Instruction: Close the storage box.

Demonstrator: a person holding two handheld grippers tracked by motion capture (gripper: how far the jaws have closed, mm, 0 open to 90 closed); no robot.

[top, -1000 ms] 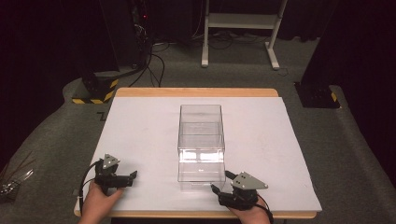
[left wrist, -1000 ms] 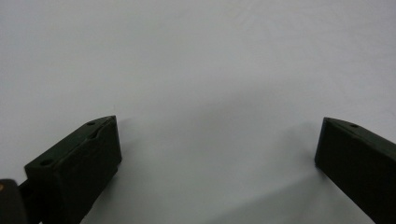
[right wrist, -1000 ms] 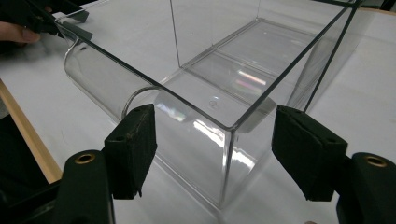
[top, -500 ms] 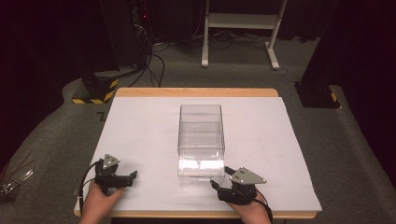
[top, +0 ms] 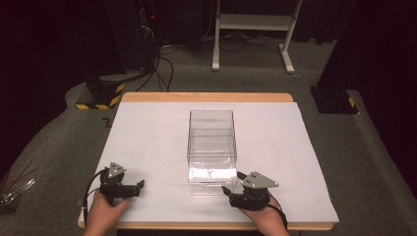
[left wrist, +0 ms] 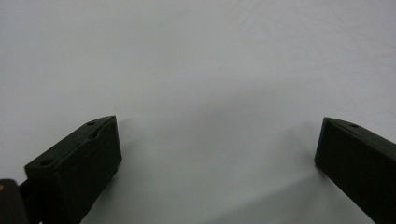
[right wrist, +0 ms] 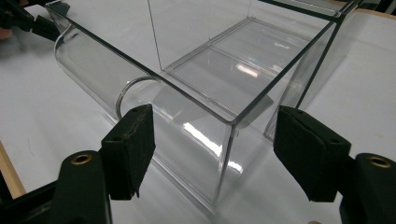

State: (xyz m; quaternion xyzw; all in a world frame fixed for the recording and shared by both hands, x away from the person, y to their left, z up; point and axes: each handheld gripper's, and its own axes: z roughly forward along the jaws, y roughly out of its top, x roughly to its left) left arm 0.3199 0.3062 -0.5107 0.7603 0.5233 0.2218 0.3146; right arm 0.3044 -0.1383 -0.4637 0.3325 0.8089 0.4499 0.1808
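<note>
The right tool [top: 231,185] sits at the near right corner of a clear plastic box [top: 211,147], which stands near the middle of the white sheet [top: 147,137] that covers the counter [top: 206,97]. The drawer [top: 212,178] of the box is pulled partly out toward the person, and the tool appears placed there to work that drawer front. In the right gripper view the jaws stand apart on either side of the drawer's front corner [right wrist: 224,154]. The left pad [right wrist: 130,144] lies just beside the curved front with its round finger hole [right wrist: 133,91]; the right pad [right wrist: 308,149] is clear of the side wall. The jaws have just been opening, and although the corner is between them, I judge that they press on nothing, so the drawer looks released rather than gripped.

The left tool [top: 134,188] rests on the sheet near the front left edge, well apart from the box, likely parked while the other hand works. Its jaws are spread wide with only bare sheet between them.

The box is see-through throughout, tall and narrow, with thin walls and dark-looking edges. A shelf-like floor shows inside it. Something pale shows in the drawer in the high view, but I cannot tell what it is.
</note>
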